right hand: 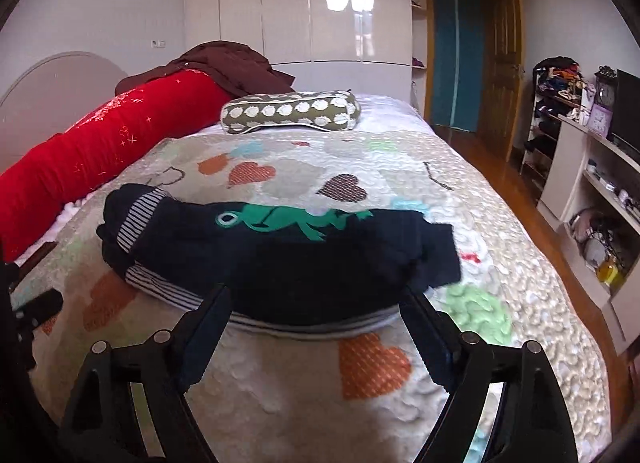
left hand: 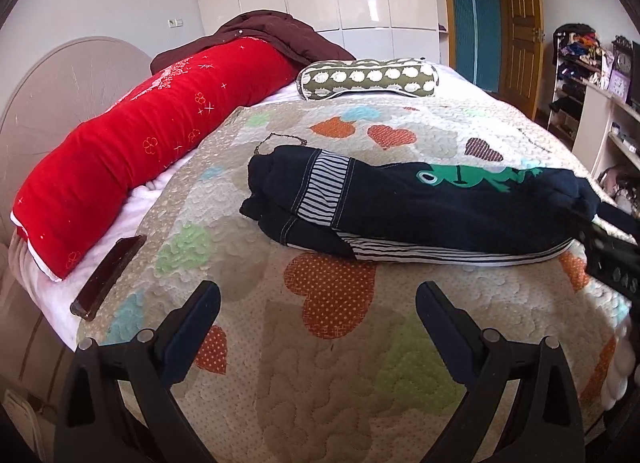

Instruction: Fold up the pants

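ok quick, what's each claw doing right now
left claw: open, holding nothing
right claw: open at the folded pants, not gripping

No word, brand or number could be read for sure; pale raised letters stood on the right gripper (left hand: pixel 612 263) body at the picture's edge, too cut off to spell out

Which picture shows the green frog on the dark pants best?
The left wrist view: the green frog print on the folded navy pants is sharp, eye clear. The right wrist view shows it closer but blurrier.
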A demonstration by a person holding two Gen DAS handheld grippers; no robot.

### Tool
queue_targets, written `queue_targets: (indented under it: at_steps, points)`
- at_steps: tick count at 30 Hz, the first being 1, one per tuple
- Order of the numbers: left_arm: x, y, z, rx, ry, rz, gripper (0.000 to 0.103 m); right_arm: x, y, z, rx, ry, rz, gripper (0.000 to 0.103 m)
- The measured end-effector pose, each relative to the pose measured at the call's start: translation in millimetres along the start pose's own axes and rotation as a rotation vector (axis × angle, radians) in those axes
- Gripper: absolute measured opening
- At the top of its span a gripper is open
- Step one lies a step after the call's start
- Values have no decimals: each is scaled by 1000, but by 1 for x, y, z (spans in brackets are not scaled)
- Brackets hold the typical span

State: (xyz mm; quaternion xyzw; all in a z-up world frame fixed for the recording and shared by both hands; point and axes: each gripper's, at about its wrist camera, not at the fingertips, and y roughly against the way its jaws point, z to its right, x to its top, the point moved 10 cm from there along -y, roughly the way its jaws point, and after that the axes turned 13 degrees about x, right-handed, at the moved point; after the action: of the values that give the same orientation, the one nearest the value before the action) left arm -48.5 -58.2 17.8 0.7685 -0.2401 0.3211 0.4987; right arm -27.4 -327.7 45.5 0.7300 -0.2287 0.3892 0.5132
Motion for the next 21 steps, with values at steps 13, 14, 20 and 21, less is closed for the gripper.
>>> queue_targets:
  at_steps: [13, 14, 20, 21]
  points:
    - [12, -28, 43, 38, -148, -9, 98, -8, -18, 44, 26, -154, 56, 88]
    - [16, -29, 48, 32, -149, -8, 98, -8, -18, 45, 25, -151, 56, 88]
    - [32, -30, 71, 7, -161, 7, 98, -11, -17, 51, 29, -165, 50, 88]
    - [34, -30, 72, 10, -171, 15, 98, -12, -18, 52, 31, -170, 48, 88]
